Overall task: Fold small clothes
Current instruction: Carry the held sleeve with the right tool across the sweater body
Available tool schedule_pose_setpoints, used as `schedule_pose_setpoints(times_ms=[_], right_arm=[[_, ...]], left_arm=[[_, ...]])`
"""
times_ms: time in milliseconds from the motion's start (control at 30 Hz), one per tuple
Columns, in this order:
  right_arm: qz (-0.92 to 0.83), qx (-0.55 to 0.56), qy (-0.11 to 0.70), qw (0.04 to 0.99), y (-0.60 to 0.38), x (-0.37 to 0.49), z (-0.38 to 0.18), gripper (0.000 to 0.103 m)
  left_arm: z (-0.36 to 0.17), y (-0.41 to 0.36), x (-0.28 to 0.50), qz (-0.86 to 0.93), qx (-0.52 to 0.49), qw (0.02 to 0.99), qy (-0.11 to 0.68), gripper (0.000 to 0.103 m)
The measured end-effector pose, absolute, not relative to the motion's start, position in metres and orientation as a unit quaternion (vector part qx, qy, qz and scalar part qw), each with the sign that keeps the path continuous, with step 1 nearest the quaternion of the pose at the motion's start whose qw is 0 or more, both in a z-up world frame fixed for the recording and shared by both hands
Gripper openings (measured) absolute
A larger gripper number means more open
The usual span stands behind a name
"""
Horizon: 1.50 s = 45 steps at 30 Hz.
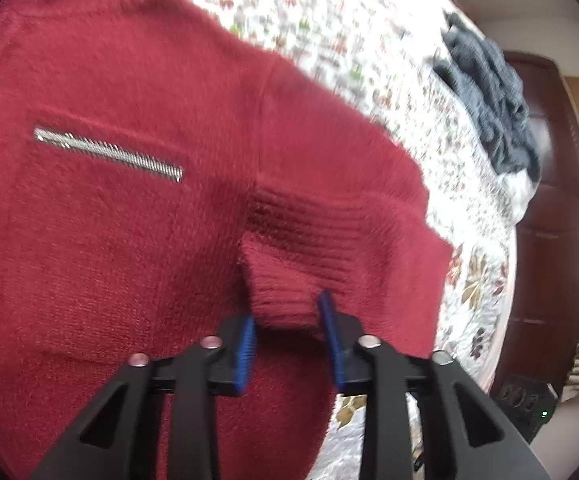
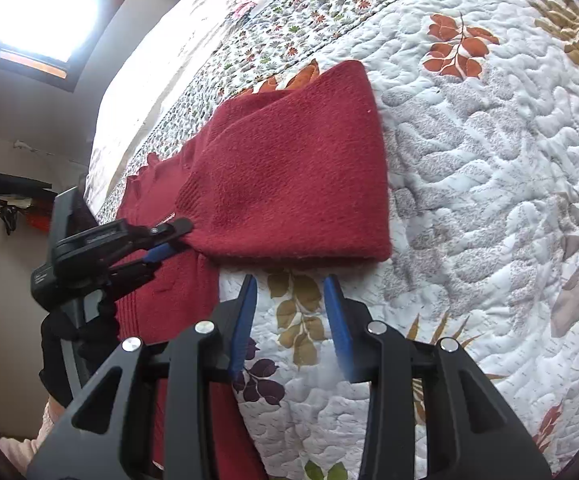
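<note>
A red knit sweater (image 1: 109,240) with a silver zipper (image 1: 107,154) lies flat on the floral quilt (image 1: 329,20). One sleeve is folded across its body. The sleeve's ribbed cuff (image 1: 285,264) sits between the blue pads of my left gripper (image 1: 287,308), whose fingers stand wide apart, so it is open. In the right wrist view the folded sleeve of the sweater (image 2: 289,180) lies on the quilt (image 2: 489,160), with the left gripper (image 2: 177,236) at its left end. My right gripper (image 2: 291,280) hovers open just below the sleeve's near edge, holding nothing.
A crumpled dark grey garment (image 1: 489,108) lies further along the bed. A dark wooden bed frame (image 1: 549,240) borders the mattress at the right. A gloved hand (image 2: 73,340) holds the left gripper. A bright window (image 2: 37,4) is high on the left wall.
</note>
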State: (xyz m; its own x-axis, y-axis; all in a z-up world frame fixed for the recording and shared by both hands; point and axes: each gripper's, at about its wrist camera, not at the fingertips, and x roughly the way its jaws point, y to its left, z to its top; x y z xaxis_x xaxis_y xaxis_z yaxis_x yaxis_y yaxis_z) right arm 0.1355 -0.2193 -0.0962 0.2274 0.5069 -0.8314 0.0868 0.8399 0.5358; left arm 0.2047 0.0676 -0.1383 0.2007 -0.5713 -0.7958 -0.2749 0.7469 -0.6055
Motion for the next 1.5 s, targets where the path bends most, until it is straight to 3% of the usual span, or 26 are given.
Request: schedule_pose_setpoints(times_ms=[233, 533, 967, 1333, 1500], right_arm=[[0.140, 0.232, 0.596, 0.756, -0.215, 0.140, -0.088, 0.035], [0.148, 0.254, 0.595, 0.748, -0.192, 0.156, -0.091, 0.036], [0.175, 0.217, 0.620, 0.733, -0.118, 0.180, -0.110, 0.036], [0.145, 0.185, 0.646, 0.727, -0.094, 0.186, -0.140, 0.036], [0.136, 0.157, 0.650, 0.731, -0.084, 0.187, -0.136, 0.036]], left_arm=[[-0.079, 0.096, 0.187, -0.085, -0.323, 0.778, 0.533, 0.020], [-0.050, 0.181, 0.158, -0.011, -0.297, 0.820, 0.490, 0.019], [-0.068, 0.289, 0.129, 0.100, -0.290, 0.821, 0.481, 0.019], [-0.133, 0.313, 0.128, 0.128, -0.276, 0.787, 0.537, 0.020], [-0.128, 0.317, 0.127, 0.120, -0.261, 0.790, 0.542, 0.026]])
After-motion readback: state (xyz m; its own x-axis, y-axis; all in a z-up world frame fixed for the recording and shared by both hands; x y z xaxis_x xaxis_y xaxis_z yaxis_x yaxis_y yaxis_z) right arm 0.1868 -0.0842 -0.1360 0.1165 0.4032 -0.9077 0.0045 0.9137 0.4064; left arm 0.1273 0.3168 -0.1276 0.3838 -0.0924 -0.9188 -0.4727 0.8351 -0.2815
